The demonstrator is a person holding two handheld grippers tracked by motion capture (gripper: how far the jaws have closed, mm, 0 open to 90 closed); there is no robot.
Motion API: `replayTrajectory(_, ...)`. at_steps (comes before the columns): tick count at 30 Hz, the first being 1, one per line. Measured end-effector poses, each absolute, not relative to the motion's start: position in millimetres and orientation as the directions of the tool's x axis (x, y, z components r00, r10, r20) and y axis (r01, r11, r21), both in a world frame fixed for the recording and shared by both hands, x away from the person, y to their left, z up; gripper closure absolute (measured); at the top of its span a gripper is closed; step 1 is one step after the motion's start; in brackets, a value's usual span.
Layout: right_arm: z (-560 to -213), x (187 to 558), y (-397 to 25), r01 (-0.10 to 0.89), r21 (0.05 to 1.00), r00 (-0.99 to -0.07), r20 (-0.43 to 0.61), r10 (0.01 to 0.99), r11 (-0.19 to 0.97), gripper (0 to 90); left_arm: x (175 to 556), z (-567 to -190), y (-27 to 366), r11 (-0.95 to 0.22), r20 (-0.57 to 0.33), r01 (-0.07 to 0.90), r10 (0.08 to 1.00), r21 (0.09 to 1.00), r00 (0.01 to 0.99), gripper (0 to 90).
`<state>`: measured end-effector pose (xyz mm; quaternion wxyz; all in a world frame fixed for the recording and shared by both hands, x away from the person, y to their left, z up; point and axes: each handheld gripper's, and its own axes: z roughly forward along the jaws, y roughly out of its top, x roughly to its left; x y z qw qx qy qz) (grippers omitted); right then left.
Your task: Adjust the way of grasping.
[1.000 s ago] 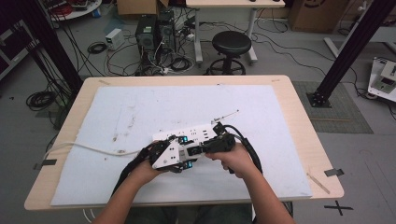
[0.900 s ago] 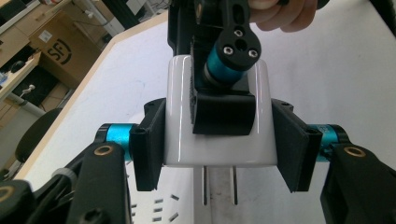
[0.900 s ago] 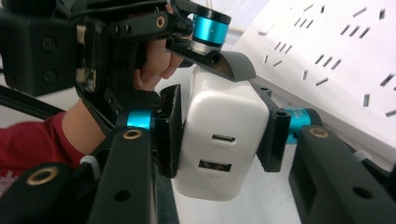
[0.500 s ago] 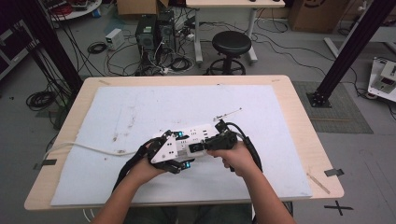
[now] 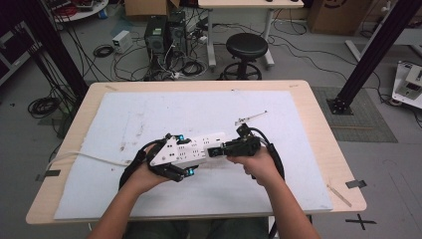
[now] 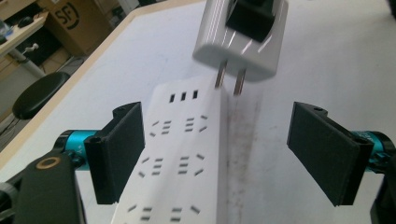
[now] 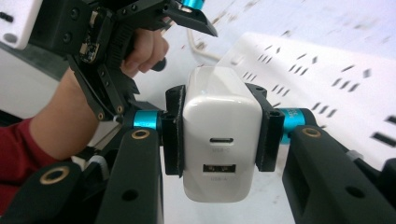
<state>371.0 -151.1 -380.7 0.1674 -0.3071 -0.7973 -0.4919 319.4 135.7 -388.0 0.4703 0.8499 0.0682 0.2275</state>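
A white power strip (image 5: 201, 147) lies on the white mat, and in the left gripper view the power strip (image 6: 182, 154) runs between my jaws. My left gripper (image 5: 171, 158) is open, its left pad (image 6: 119, 149) close against the strip's side and its right pad well clear. My right gripper (image 7: 219, 112) is shut on a white USB charger (image 7: 222, 135), ports facing the camera. In the left gripper view the charger (image 6: 243, 37) hangs above the strip's far end, its two prongs pointing down just off the right edge. From above, my right gripper (image 5: 221, 149) is at the strip's right end.
A thin metal rod (image 5: 251, 118) lies on the white mat (image 5: 149, 114) behind the right hand. The strip's white cable (image 5: 89, 158) trails off left toward the table edge. Beyond the table stand a black stool (image 5: 246, 47) and computer cases with loose cables.
My left gripper has shifted slightly left along the strip. My right gripper still holds the charger at the strip's right end, almost unmoved.
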Motion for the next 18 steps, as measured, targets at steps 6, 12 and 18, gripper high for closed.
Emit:
replayTrajectory(6, -367.0, 370.5, -157.3, 0.623, 0.697, -0.779, 0.512, 0.362, 0.355, 63.4, 326.8, -376.3, 153.5, -0.591, 0.284, -0.017, 0.362, 0.807, 0.888, 19.1)
replayTrajectory(12, -353.6, 369.5, -165.5, 0.593, 0.715, -0.795, 0.45, 0.406, 0.369, 63.4, 334.4, -368.5, 167.2, -0.639, 0.247, 0.049, 0.365, 0.768, 0.898, 19.1)
replayTrajectory(18, -348.1, 369.9, -177.8, 0.572, 0.724, -0.8, 0.388, 0.458, 0.386, 63.4, 350.4, -357.0, 191.7, -0.666, 0.162, 0.143, 0.375, 0.732, 0.913, 19.1)
